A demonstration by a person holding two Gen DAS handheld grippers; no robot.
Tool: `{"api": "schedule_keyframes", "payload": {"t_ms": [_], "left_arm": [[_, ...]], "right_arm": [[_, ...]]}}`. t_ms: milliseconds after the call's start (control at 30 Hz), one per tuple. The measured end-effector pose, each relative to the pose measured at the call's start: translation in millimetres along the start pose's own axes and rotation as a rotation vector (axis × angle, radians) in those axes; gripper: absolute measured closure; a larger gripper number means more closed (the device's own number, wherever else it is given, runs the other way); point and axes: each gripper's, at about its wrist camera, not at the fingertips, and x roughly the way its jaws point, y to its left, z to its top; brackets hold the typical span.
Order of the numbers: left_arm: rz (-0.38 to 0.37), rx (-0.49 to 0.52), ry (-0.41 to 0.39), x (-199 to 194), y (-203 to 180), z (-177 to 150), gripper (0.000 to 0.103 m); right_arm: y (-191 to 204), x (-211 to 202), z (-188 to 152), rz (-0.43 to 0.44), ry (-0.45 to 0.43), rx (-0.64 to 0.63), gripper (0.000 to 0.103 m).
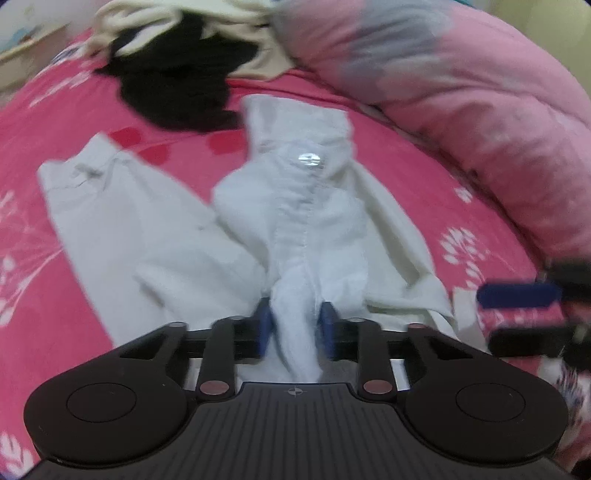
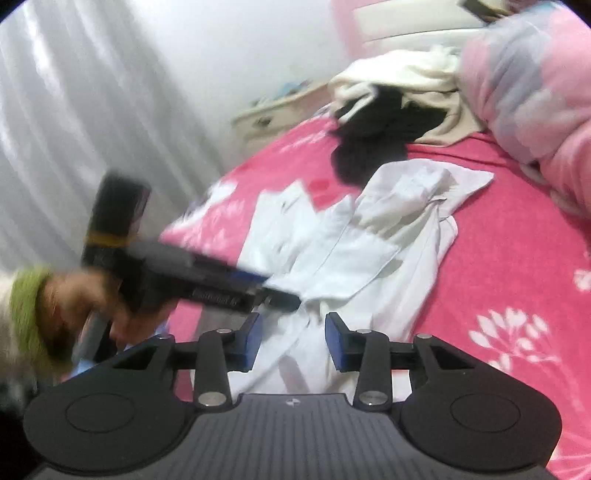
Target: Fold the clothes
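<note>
your left gripper (image 1: 295,325) pinches a bunched fold of the soft white shirt (image 1: 295,206) on the pink bed (image 1: 55,155); your right gripper (image 2: 293,341) stands open above the shirt.

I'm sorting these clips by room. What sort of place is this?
Most likely a bedroom: a pink floral bedsheet, a rolled pink quilt, and a pale curtain beside the bed.

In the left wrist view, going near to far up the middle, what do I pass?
Left gripper with jaws pinching the white shirt → shirt's shiny button → black garment → cream clothing pile.
</note>
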Motion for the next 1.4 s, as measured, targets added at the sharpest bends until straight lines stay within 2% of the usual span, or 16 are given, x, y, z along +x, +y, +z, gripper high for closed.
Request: {"api": "schedule_keyframes", "payload": {"t_ms": [67, 167, 300, 400, 467, 533, 700, 767, 867, 933, 967, 1000, 1033, 1200, 1300, 1400], "left_arm": [[0.01, -0.061, -0.015, -6, 8, 3, 0.094], [0.04, -0.115, -0.07, -20, 17, 7, 0.096], [0.076, -0.174, -0.168, -46, 26, 12, 0.098], [0.089, -0.225, -0.257, -62, 32, 22, 0.099], [0.09, -0.26, -0.311, -69, 34, 31, 0.099], [0.073, -0.284, -0.35, -74, 34, 42, 0.099], [-0.028, -0.238, -0.411, -78, 14, 78, 0.099], [-0.09, -0.189, -0.389, -69, -2, 87, 0.099], [-0.152, -0.116, -0.265, -36, -24, 92, 0.097], [-0.144, -0.109, -0.175, -9, -27, 86, 0.086], [-0.133, -0.132, -0.132, 2, -24, 82, 0.076], [-0.126, -0.162, -0.11, 7, -18, 77, 0.072], [-0.127, -0.183, -0.111, 8, -12, 72, 0.07], [-0.12, -0.214, -0.174, -28, 12, 54, 0.042], [-0.124, -0.18, -0.193, -56, 18, 41, 0.036], [-0.162, -0.098, -0.149, -73, 10, 23, 0.036]], "right_arm": [[6, 10, -4, -0.028, 0.008, -0.013, 0.062], [8, 15, -11, -0.071, 0.045, -0.04, 0.063], [-18, 6, -14, -0.138, 0.031, 0.041, 0.062], [-26, 16, -22, -0.144, 0.12, 0.071, 0.062], [-17, 23, -32, -0.114, 0.191, 0.033, 0.077], [-4, 25, -41, -0.061, 0.226, 0.011, 0.086], [27, 20, -48, 0.112, 0.251, -0.034, 0.093], [39, 18, -49, 0.175, 0.254, -0.052, 0.093], [47, 17, -52, 0.214, 0.263, -0.065, 0.09], [42, 21, -54, 0.191, 0.28, -0.051, 0.089], [39, 21, -56, 0.18, 0.287, -0.04, 0.089], [36, 19, -59, 0.17, 0.292, -0.029, 0.088], [34, 18, -61, 0.161, 0.297, -0.019, 0.084], [21, 1, -67, 0.139, 0.287, 0.013, 0.072], [8, -15, -69, 0.134, 0.262, 0.061, 0.064], [-12, -18, -61, 0.124, 0.229, 0.127, 0.062]]}}
